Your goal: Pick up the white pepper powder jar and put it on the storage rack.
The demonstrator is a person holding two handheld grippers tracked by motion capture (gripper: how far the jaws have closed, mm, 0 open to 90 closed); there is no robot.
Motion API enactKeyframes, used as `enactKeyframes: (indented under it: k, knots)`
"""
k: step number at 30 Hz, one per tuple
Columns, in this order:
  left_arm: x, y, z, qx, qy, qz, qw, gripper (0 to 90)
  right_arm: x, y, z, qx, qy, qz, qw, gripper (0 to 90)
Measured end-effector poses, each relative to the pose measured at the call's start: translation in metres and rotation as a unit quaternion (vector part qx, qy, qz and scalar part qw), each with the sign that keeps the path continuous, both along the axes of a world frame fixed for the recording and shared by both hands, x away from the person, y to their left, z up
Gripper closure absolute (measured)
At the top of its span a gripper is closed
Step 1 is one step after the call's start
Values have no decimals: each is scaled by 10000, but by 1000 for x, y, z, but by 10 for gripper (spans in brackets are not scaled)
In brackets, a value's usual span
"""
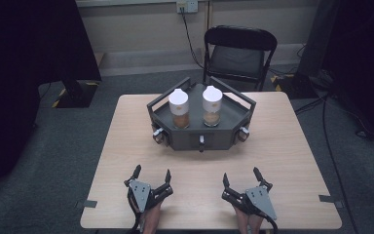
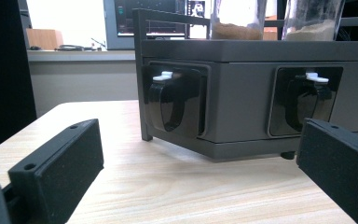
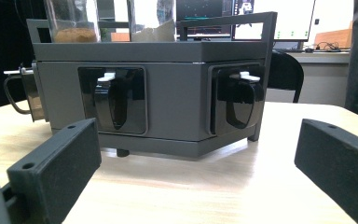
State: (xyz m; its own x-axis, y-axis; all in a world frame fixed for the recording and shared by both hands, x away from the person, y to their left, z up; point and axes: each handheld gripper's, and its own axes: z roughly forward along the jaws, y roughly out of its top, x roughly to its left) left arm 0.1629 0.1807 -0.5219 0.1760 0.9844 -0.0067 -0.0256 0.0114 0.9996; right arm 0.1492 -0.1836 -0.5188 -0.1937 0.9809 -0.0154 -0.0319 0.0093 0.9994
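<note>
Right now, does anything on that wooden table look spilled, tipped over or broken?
Nothing stands out. Both white-capped clear jars stand upright on the dark grey angular stand, and the open left gripper and right gripper rest apart from it.

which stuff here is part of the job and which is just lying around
In the job:
- grey rack with mugs slotted in its sides
- two white-lidded jars on top
- left gripper and right gripper, both open, short of the rack

Lying about:
- folding chair
- wall socket and cable

You see a black folding chair (image 1: 238, 54) behind the wooden table (image 1: 292, 146), grey carpet (image 1: 68, 146), and a wall socket (image 1: 187, 6) above.
</note>
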Motion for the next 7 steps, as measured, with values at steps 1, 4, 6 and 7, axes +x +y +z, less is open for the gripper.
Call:
enactKeyframes:
  k: [1,4,6,7]
  knots:
    - [0,0,0,1,0,0,10000,0,0,0,0,7,6,6,10000,0]
    - [0,0,0,1,0,-1,10000,0,0,0,0,-6,-5,9,10000,0]
    - [0,0,0,1,0,0,10000,0,0,-1,0,1,2,15,10000,0]
    - [0,0,0,1,0,0,10000,0,0,-1,0,-3,0,16,10000,0]
